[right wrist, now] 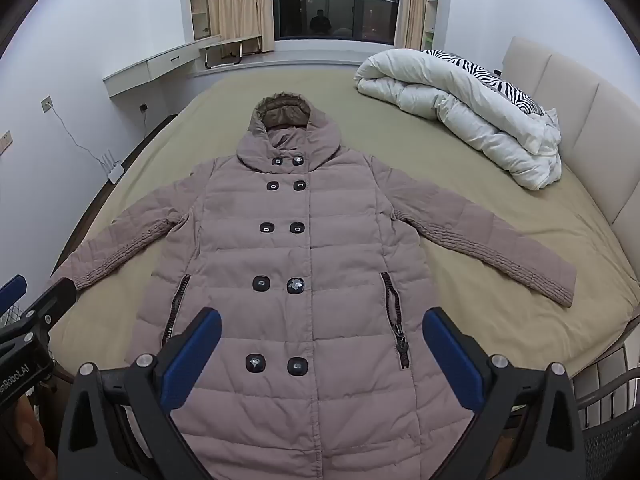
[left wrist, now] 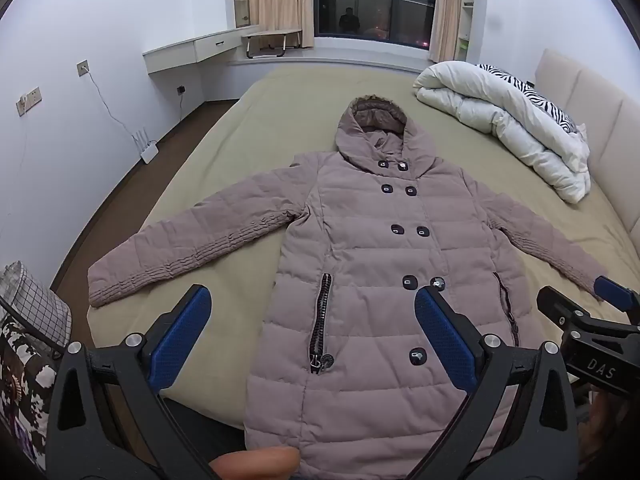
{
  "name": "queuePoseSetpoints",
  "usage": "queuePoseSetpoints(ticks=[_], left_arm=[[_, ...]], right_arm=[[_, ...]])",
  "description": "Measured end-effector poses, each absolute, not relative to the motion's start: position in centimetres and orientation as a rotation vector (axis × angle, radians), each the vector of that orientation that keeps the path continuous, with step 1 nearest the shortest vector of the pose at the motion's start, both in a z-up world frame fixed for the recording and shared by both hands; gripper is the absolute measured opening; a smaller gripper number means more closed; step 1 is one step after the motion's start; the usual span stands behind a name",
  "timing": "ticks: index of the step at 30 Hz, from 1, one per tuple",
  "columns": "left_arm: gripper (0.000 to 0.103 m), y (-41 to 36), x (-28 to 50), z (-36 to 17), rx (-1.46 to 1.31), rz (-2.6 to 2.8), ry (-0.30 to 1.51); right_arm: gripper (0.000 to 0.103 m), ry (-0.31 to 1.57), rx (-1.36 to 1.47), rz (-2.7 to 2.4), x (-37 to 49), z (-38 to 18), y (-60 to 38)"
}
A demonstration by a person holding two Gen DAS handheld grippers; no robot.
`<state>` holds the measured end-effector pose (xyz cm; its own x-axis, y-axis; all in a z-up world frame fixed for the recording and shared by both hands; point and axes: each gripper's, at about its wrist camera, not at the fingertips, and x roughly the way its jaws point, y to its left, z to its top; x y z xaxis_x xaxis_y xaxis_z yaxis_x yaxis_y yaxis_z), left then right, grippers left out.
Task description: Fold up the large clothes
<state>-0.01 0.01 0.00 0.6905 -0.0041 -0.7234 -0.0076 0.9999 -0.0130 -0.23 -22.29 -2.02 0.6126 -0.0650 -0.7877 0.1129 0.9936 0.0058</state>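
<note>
On the bed point(right wrist: 500, 240), padded coat point(right wrist: 304, 264) spread flat, face up, sleeves out. Left gripper point(left wrist: 312, 332) and right gripper point(right wrist: 320, 352) above the hem, both spread apart, empty.

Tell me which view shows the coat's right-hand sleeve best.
The right wrist view: the sleeve lies in full from shoulder to cuff on the bed. In the left wrist view the right claw covers its cuff end.

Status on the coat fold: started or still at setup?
Done: coat lies flat, buttoned, hood up, both sleeves spread on the bed. In hand: nothing; left gripper and right gripper hover open above the hem. Left: every fold, sleeves first probably.
</note>
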Motion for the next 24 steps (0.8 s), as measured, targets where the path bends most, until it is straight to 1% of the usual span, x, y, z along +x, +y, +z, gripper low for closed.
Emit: queuePoseSetpoints(ticks=[24], left_arm=[[0.103, 0.08, -0.26, -0.30, -0.013, 0.006, 0.812]], right_arm=[[0.103, 0.908, 0.057, -0.103, -0.27, -2.24, -22.29]])
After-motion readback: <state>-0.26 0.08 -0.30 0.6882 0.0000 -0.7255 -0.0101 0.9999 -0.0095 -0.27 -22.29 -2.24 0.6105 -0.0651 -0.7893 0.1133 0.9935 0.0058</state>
